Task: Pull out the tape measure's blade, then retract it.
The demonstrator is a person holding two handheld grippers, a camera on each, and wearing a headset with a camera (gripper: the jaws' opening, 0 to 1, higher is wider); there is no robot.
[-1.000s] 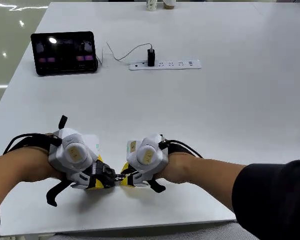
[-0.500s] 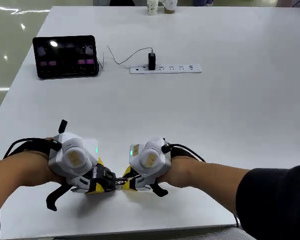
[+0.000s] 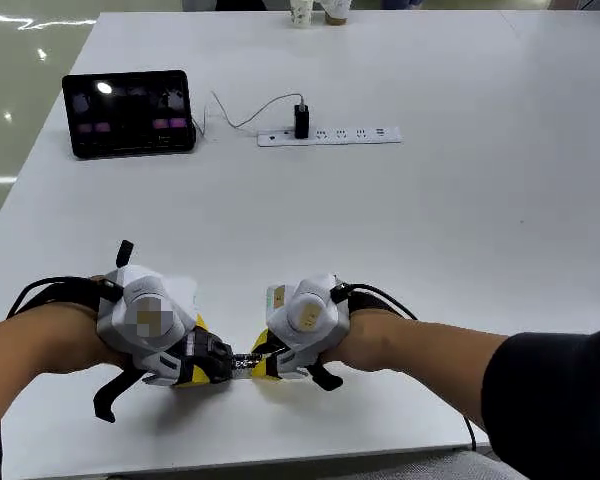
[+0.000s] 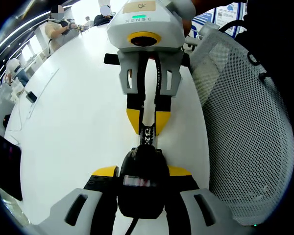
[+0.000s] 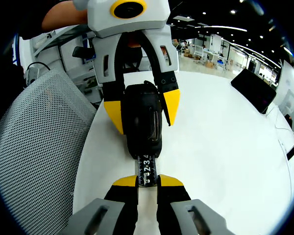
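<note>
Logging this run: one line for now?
left gripper: shut on black tape measure case | right gripper: shut on dark blade | blade: slightly out

Pinching the blade point(image 5: 147, 169) with the right gripper point(image 5: 147, 182), yellow-tipped jaws closed on the tape just short of the case. Clasping the black tape measure point(image 5: 143, 128) by its sides with the left gripper point(image 5: 142, 111), reaching in from the top. Showing 2, 3 and 4 on the short exposed stretch. Working over the white table point(image 5: 220, 147), beside a grey mesh chair point(image 5: 34, 147) at the left.
</note>
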